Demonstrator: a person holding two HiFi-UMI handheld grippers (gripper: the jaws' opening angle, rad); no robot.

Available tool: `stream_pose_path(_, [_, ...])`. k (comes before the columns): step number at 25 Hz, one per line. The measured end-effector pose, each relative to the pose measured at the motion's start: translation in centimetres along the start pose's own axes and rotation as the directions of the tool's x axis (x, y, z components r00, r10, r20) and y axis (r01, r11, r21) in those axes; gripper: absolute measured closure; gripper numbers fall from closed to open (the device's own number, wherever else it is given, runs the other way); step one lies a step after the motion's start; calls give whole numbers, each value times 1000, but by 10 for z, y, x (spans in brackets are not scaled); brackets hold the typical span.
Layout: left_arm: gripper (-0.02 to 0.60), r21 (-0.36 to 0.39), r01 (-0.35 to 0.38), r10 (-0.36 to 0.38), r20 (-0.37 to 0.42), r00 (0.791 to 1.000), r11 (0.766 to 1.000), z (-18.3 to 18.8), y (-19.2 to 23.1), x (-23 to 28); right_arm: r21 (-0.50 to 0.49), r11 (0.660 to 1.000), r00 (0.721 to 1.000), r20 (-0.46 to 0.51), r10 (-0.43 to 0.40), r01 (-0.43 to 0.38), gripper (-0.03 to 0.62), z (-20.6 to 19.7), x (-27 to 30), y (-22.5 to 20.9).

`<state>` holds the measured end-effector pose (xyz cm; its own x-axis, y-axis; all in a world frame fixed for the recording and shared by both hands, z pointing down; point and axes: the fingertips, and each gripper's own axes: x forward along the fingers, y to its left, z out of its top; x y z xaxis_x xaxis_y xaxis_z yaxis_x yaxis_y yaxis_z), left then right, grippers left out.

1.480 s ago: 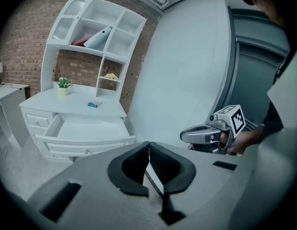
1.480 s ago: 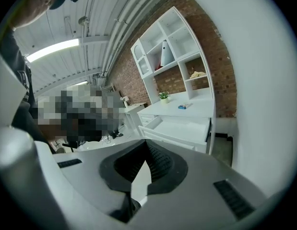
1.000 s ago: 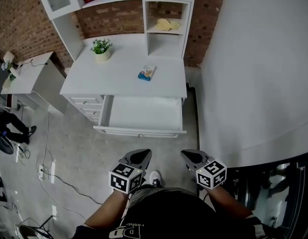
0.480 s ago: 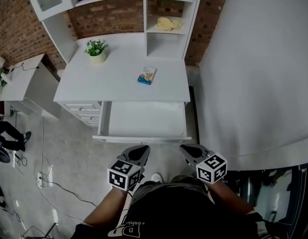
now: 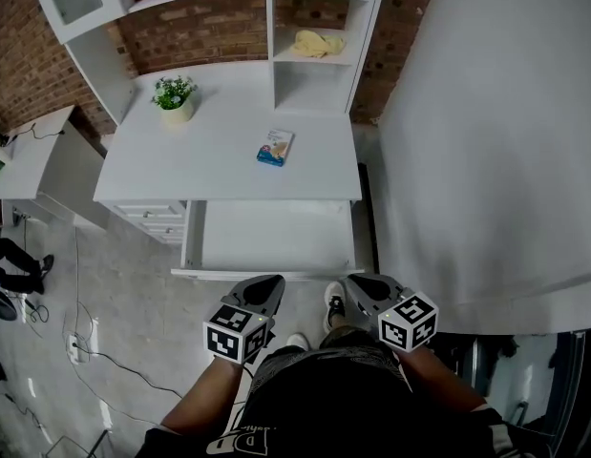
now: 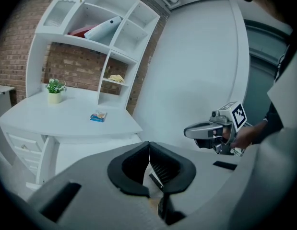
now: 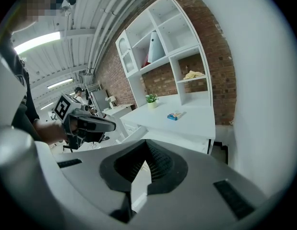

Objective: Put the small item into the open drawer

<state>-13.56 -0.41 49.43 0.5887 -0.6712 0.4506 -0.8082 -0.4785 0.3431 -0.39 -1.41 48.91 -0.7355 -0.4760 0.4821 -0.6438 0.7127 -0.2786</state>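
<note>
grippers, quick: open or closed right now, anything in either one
Left gripper: closed, jaws together, holding nothing.
Right gripper: closed, jaws together, holding nothing.

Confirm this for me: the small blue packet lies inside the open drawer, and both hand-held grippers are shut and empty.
Not quite. The head view shows the packet lying on the desk top, behind the open drawer, not inside it. The rest stands: the left hand-held gripper and the right hand-held gripper are both shut and empty.
</note>
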Motion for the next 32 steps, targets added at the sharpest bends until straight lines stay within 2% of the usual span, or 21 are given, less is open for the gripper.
stream_pose_path(8, [563,-19,-83,83,0,997,996,20,24,24,-32,995,996,17,90,-90,589,37,36,-31])
stream_pose_path(17, [563,-44,-194,194,-10,981,980,51,54,61,-51,984,985,15,174,-173,589,75,68,-82])
stream_pose_path(23, [563,-18,-226,225,-10,974,974,74,60,90,-45,972,973,-6,230,-230,589,85,81,-111])
stream_pose_path(32, [561,-18,-354,354,3,935,935,101,88,112,-31,957,958,-2,287,-287,589,94,104,-149])
